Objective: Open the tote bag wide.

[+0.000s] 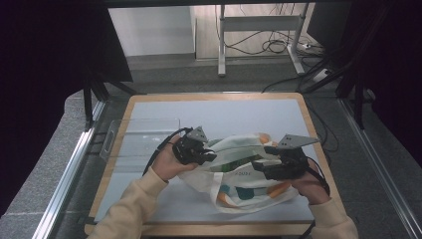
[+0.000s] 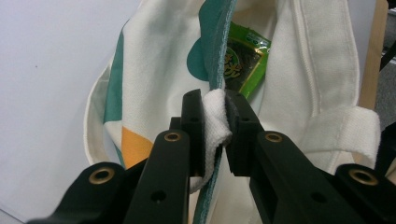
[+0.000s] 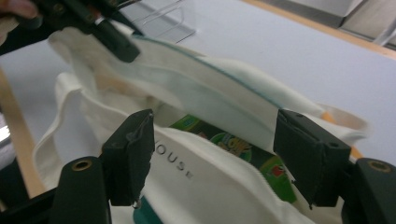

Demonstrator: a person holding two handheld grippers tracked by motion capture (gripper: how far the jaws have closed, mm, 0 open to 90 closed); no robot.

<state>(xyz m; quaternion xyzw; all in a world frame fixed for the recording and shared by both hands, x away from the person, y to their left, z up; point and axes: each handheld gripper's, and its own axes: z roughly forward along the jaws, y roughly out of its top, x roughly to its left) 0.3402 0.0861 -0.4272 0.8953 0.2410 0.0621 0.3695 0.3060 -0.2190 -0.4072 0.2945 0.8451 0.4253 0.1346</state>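
Cloth bag (image 1: 244, 177), cream with teal and orange patches, lying on the near half of the grey desk (image 1: 224, 112), slightly right of centre, with its mouth held apart between the two tongs. Left tongs (image 1: 211, 155), held in the person's left hand (image 1: 166, 162) at the bag's left end, are pinching the bunched cream rim of the bag (image 2: 215, 122); the left gripper view shows the fold squeezed between both black pads, teal edging running along it. Right tongs (image 1: 259, 167), held in the right hand (image 1: 311, 186) at the bag's right end, stand spread: in the right gripper view the pads sit well apart, one on each side of the bag's opening, the near cloth panel passing between them without being pressed. Green snack packet (image 3: 233, 144) lies inside the bag, visible through the opened mouth; it also shows as a glossy green wrapper (image 2: 245, 63) in the left gripper view. Clear plastic tray (image 1: 139, 137) rests on the desk to the left of the bag, just beyond the left hand.
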